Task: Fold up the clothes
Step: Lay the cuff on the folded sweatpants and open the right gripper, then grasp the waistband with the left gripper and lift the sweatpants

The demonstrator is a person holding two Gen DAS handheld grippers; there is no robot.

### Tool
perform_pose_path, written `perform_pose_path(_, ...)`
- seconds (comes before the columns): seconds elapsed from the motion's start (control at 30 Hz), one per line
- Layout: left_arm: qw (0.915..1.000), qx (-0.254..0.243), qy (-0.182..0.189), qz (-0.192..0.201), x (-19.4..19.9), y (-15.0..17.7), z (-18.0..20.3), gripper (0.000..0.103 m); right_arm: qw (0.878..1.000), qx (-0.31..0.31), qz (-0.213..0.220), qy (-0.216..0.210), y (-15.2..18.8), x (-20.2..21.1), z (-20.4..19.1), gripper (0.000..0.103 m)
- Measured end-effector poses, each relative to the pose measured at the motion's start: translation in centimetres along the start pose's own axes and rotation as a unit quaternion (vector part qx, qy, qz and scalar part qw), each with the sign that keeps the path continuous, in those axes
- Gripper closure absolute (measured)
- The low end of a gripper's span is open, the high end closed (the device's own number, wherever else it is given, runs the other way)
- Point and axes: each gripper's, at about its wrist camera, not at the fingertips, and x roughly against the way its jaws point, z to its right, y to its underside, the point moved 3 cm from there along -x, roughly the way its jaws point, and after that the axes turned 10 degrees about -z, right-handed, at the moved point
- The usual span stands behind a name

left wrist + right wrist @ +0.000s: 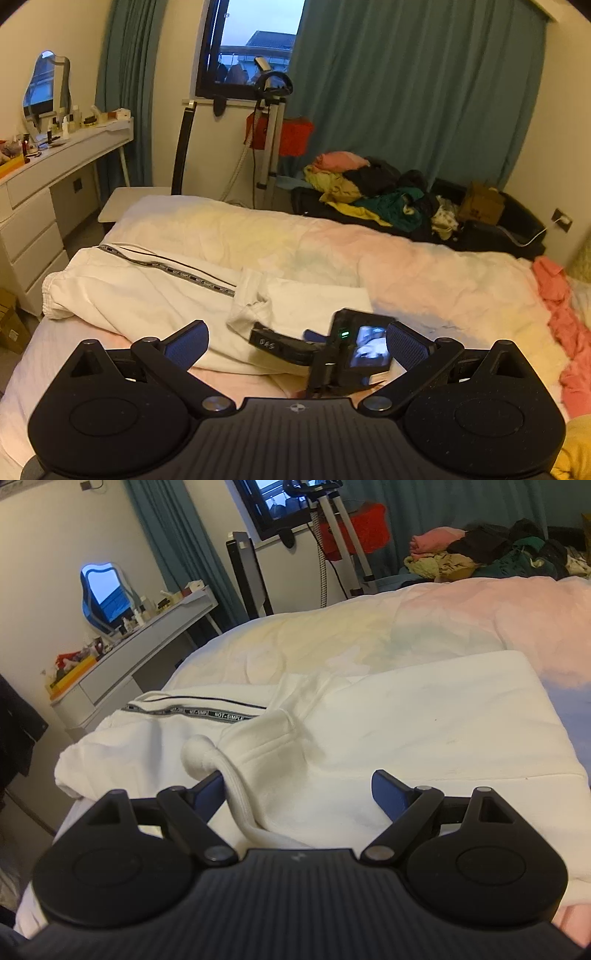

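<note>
One white hoodie [424, 731] lies ahead of both spread jaws, one clothes pile [380, 192] far beyond, one pink garment [565, 317] to their right.

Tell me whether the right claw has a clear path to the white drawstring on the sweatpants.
Probably yes. The right claw is open, and the white drawstring runs between its fingers, beside the left finger, atop the white sweatpants. Nothing covers it.

Both wrist views are looking forward across the bed [406, 258] toward the window [251, 48] wall. The right one is sitting lower and closer over the white garment [424, 731] (filling its centre); both are sharing the dresser [147, 642] at left.
</note>
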Motion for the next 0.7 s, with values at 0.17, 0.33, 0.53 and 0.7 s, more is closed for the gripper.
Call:
perform_pose_path(0.17,0.9996,0.005,-0.001,-0.028,-5.9,1.0,-4.9,0.0,1.0,0.008,0.007,0.009,-0.1,0.2,0.0,0.017)
perform_pose_path(0.33,0.9945,0.071,-0.011,-0.076,-12.2,1.9,-14.6,0.001,0.999,0.024,0.014,0.022,-0.1,0.4,-0.5,0.017)
perform_pose_path(0.53,0.9477,0.286,0.028,-0.139,-20.1,4.2,-28.2,0.007,0.998,0.036,0.025,0.034,0.4,1.7,-0.5,0.017)
perform_pose_path(0.7,0.9121,0.389,0.061,-0.114,-24.2,4.7,-33.9,0.014,0.998,0.039,0.037,0.041,1.3,3.8,0.0,0.017)
